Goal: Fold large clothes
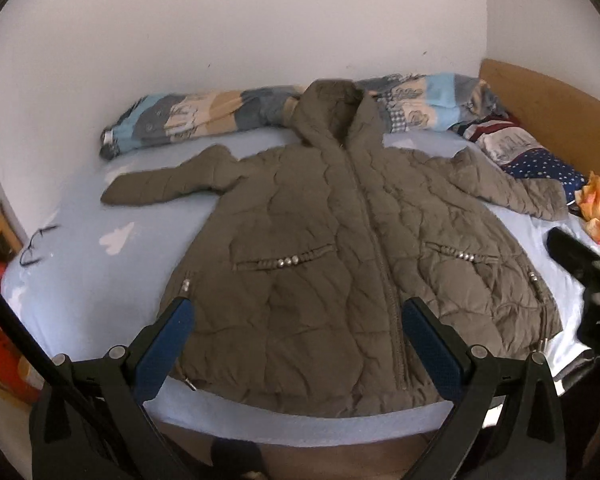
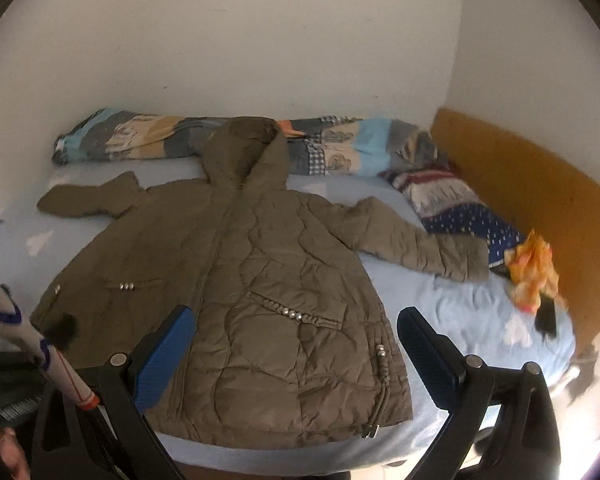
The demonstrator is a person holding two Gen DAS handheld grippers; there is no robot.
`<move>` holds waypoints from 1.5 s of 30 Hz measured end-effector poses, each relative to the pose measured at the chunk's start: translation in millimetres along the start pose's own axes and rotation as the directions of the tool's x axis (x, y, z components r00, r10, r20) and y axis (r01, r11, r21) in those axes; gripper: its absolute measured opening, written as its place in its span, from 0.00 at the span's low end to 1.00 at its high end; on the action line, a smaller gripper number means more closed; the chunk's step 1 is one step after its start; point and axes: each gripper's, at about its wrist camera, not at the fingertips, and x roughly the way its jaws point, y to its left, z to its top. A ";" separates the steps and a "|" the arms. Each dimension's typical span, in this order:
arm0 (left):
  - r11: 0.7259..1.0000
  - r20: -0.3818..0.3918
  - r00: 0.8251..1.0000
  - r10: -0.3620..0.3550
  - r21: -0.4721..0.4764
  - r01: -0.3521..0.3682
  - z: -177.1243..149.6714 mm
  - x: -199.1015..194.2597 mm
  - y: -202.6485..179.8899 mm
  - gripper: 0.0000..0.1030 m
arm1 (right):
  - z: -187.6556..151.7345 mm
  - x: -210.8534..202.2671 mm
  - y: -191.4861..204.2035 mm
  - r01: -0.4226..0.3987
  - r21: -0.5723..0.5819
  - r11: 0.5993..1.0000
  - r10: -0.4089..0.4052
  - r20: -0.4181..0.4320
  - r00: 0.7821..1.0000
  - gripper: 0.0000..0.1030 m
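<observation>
An olive quilted hooded jacket [image 1: 320, 248] lies flat and face up on a bed with a light blue sheet [image 1: 88, 280], zipped, both sleeves spread out, hood toward the wall. It also shows in the right wrist view [image 2: 236, 300]. My left gripper [image 1: 296, 320] is open and empty, hovering above the jacket's lower hem, left of the zipper. My right gripper [image 2: 296, 328] is open and empty, above the jacket's lower right hem near the pocket. The right gripper also shows as a dark shape at the left wrist view's right edge [image 1: 588, 276].
A rolled patchwork blanket [image 1: 204, 116] lies along the wall behind the hood. Patterned pillows [image 2: 460, 208] and an orange cloth [image 2: 534, 268] sit at the right by the wooden headboard [image 2: 532, 184]. A dark cord [image 1: 36, 240] lies at the sheet's left. A striped pole [image 2: 32, 344] crosses the lower left.
</observation>
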 end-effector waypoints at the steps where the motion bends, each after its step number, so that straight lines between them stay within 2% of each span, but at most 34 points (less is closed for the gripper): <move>1: 1.000 0.011 1.000 -0.001 -0.003 0.001 3.4 -1.4 -0.5 1.00 | -2.1 -4.8 -7.2 -0.012 0.001 1.000 0.012 -0.002 1.000 1.00; 2: 1.000 0.018 1.000 -0.002 -0.003 0.002 -0.4 -4.0 2.5 1.00 | 0.3 -5.2 -8.2 -0.023 0.008 1.000 0.023 -0.004 1.000 1.00; 3: 1.000 0.018 1.000 0.005 -0.001 -0.005 2.3 -3.6 2.5 1.00 | -0.7 -4.9 -28.6 -0.044 0.006 0.999 0.044 -0.006 0.999 1.00; 6: 1.000 -0.003 1.000 0.019 -0.011 -0.019 7.4 1.9 5.8 1.00 | -0.8 1.7 -25.4 -0.045 0.008 0.999 0.045 -0.018 0.999 1.00; 14: 0.999 -0.040 0.998 0.048 -0.010 -0.049 7.8 4.8 -1.5 1.00 | -23.3 20.6 -52.6 -0.095 0.031 0.995 0.097 -0.064 0.993 1.00; 34: 0.997 -0.009 0.998 0.057 0.061 -0.056 10.9 -12.9 -20.0 1.00 | -33.4 16.3 -74.6 -0.109 0.094 0.990 0.113 -0.041 0.993 1.00; 45: 0.998 -0.077 0.997 0.027 0.055 -0.023 5.6 15.2 -24.2 1.00 | -43.4 41.2 -79.1 -0.090 0.110 0.990 0.102 -0.105 0.989 1.00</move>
